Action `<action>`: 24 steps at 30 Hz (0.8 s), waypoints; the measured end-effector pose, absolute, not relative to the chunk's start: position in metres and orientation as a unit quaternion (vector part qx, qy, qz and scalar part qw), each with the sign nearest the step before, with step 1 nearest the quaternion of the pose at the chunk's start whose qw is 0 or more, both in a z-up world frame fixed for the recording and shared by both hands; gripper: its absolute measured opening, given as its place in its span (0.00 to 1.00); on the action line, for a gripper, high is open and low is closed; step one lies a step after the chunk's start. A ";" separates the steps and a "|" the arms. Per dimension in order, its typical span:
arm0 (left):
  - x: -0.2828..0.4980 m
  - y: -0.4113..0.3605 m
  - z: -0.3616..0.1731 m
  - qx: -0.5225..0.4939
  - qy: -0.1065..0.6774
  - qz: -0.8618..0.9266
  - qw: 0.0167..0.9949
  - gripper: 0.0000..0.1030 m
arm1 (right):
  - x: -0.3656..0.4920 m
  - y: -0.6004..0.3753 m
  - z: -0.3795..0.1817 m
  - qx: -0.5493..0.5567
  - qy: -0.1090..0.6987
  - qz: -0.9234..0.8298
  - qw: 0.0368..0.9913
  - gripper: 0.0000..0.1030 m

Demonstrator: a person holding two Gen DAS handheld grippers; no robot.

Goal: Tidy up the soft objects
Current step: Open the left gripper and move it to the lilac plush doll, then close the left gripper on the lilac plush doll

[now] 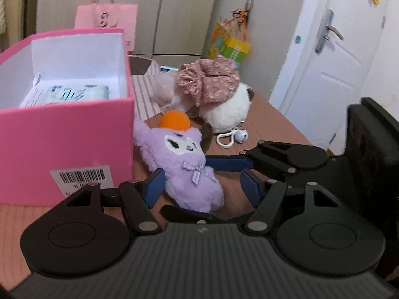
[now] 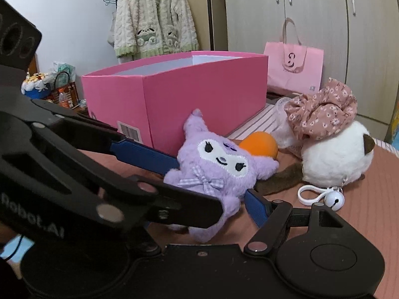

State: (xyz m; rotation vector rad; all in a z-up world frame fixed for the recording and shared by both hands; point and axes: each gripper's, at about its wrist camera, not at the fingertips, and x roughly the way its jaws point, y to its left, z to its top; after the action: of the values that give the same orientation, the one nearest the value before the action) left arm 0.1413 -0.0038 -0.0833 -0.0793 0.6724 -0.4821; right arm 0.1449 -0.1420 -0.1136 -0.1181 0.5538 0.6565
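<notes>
Pink box bears a barcode label; both grippers' jaws stand apart around the purple plush.

The box is bright pink outside and white inside, with a white label printed with a black barcode on its near side. The plush toy is lilac with a white face, black stitched eyes and a lilac-and-white gingham bow. Behind it sits a plain orange ball. The scrunchie is dusty pink with a small white floral print; it lies on a round white plush with a brown patch. The clip and bell are white. The paper bag is pale pink. The table surface is reddish brown with fine stripes. Both grippers are black with blue fingers.
</notes>
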 end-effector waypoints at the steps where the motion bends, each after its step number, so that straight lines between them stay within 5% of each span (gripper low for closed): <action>1: 0.142 -0.003 -0.085 -0.045 0.326 -0.234 0.915 0.63 | 0.144 -0.141 -0.114 -0.059 0.266 0.317 0.908 0.77; 5: 0.144 -0.002 -0.090 -0.056 0.325 -0.223 0.918 0.63 | 0.143 -0.144 -0.117 -0.047 0.262 0.311 0.912 0.75; 11: 0.149 -0.001 -0.098 -0.085 0.335 -0.209 0.915 0.39 | 0.135 -0.148 -0.124 -0.036 0.243 0.303 0.921 0.65; 24: 0.132 -0.009 -0.091 -0.063 0.330 -0.192 0.922 0.36 | 0.115 -0.146 -0.118 -0.034 0.235 0.290 0.927 0.52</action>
State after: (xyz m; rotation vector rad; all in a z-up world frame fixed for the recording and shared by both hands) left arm 0.1323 -0.0094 -0.0909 -0.1303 0.6782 -0.3935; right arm 0.1147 -0.1463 -0.1177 -0.0704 0.4828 0.5937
